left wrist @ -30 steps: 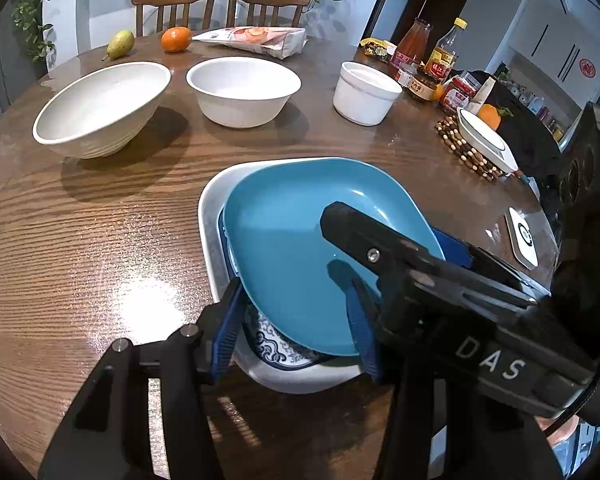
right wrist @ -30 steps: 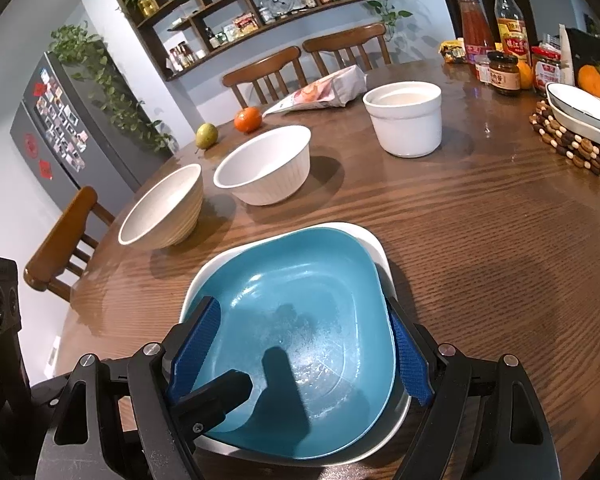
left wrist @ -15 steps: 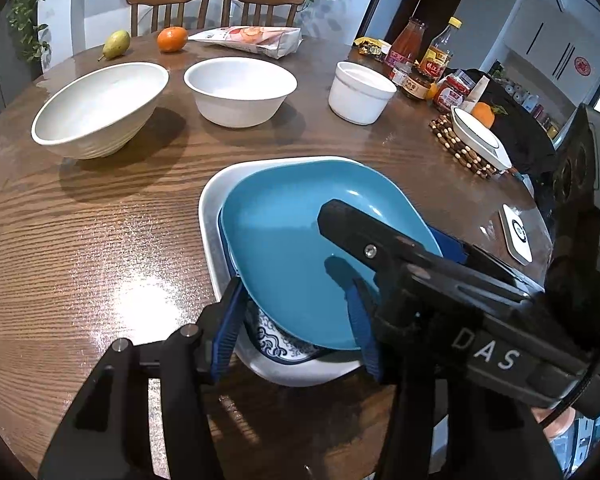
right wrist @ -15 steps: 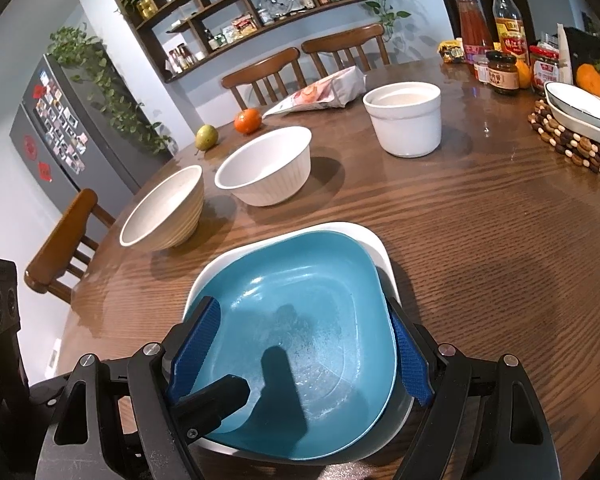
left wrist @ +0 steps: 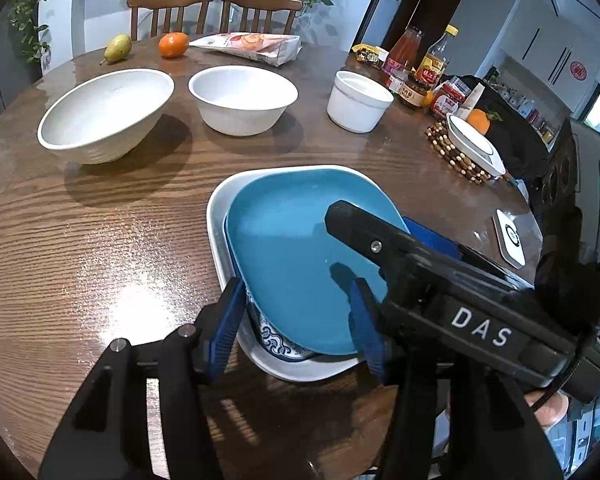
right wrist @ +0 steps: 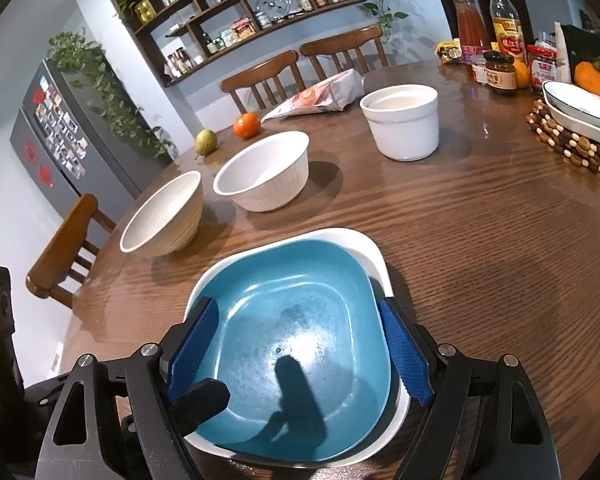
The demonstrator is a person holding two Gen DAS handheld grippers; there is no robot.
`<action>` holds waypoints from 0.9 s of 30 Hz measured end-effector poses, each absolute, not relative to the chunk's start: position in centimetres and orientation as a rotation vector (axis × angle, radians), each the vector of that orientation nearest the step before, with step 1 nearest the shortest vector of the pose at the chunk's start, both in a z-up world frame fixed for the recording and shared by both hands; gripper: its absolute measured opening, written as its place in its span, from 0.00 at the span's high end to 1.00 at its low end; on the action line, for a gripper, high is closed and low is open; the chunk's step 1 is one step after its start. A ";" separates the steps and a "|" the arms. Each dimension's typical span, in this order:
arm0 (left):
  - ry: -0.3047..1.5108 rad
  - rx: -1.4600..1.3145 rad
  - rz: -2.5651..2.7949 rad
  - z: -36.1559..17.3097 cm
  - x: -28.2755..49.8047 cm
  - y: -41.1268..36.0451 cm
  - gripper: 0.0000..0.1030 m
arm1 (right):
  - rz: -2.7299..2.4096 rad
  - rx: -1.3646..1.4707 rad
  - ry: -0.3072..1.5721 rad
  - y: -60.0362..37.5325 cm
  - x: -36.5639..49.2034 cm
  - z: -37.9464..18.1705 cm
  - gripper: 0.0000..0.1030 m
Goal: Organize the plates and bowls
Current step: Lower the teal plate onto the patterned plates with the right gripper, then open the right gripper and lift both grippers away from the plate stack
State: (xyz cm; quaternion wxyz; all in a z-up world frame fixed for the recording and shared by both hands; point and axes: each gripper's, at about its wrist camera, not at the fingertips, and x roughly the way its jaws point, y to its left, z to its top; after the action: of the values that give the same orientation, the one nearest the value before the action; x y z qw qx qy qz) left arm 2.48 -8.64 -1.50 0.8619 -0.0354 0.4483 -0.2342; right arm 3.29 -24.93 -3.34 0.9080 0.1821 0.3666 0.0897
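Left gripper (left wrist: 296,326): the jaws have just been opening. The blue pads (left wrist: 226,326) flank the near corner of the blue plate (left wrist: 300,256), one pad outside the rim and one over the plate's inner surface; neither appears to press on it, so the gripper stands partly open with the corner between its pads.

Right gripper (right wrist: 300,352): the jaws stand wide, one blue pad at each side of the blue plate (right wrist: 300,344). Whether the pads press on the rim cannot be determined from either view.

The blue plate sits on top of a stack. Below it lies a blue-and-white patterned dish (left wrist: 278,342), visible only at the near edge, and at the bottom a white square plate (left wrist: 220,216). The stack rests on the near centre of the round wooden table (left wrist: 100,240).

Farther back, three white bowls stand in a row, apart from one another: a wide bowl (left wrist: 106,114) at the far left, a ribbed bowl (left wrist: 242,98) beside it, and a straight-sided bowl (left wrist: 358,100) to the right. At the far edge lie a pear (left wrist: 118,48), an orange (left wrist: 173,45) and a food packet (left wrist: 248,46). At the far right, bottles and jars (left wrist: 420,68) stand near a white dish on a beaded trivet (left wrist: 456,156).
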 end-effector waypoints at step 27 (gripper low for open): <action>0.888 -0.119 -0.493 -0.5 2.3 -7.0 0.37 | 0.192 0.374 0.711 -24.8 2.8 -1.8 0.16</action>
State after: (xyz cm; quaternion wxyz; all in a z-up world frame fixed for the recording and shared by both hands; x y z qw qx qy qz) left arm 2.32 -7.02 -0.45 0.8721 -0.0568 0.4250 -0.2357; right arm 2.75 -24.79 -1.76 0.9159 0.1818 0.3454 0.0933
